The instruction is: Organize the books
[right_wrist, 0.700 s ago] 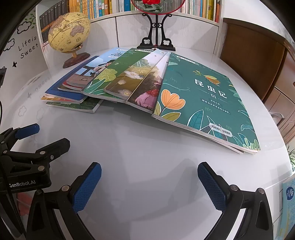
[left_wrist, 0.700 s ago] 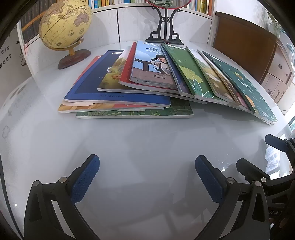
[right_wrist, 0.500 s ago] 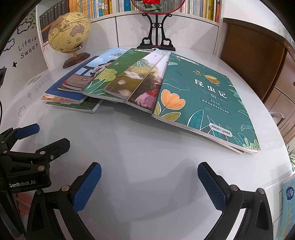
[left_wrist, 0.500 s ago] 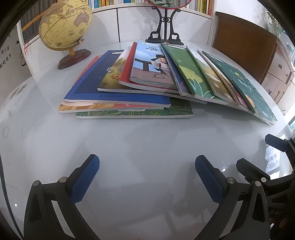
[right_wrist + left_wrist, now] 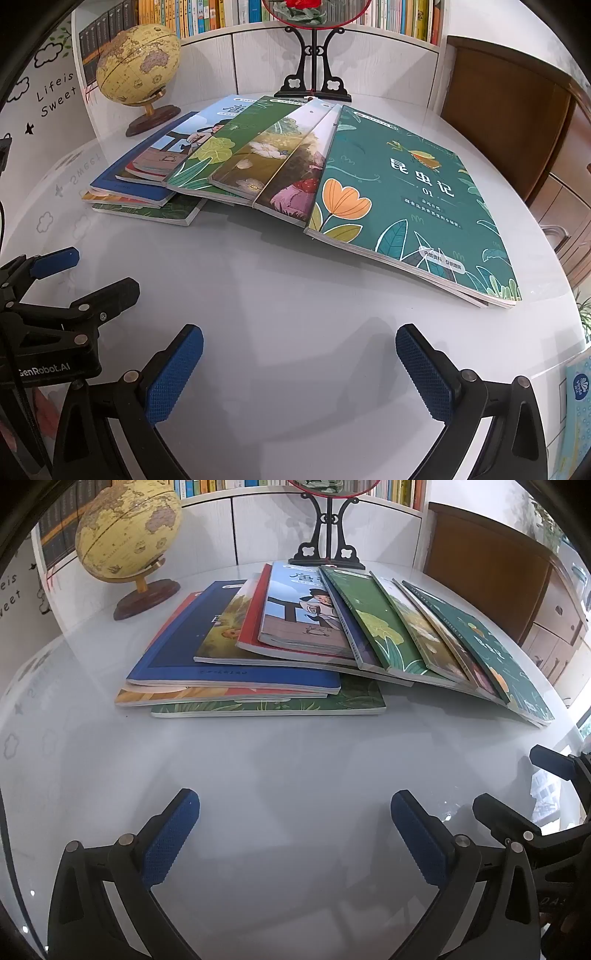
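Several thin books lie fanned out and overlapping on the white table [image 5: 295, 775]. A dark blue book [image 5: 207, 653] sits at the left of the fan, a light blue picture book [image 5: 306, 609] on top in the middle, and a dark green flower-cover book [image 5: 399, 199] at the right end. My left gripper [image 5: 295, 812] is open and empty, low over the table in front of the pile. My right gripper [image 5: 299, 347] is open and empty, in front of the green book. Each gripper shows at the edge of the other's view.
A yellow globe [image 5: 125, 535] on a wooden stand is at the back left. A black ornamental stand [image 5: 327, 542] is behind the books. White cabinets with a bookshelf run along the back. A brown wooden cabinet [image 5: 509, 122] stands to the right.
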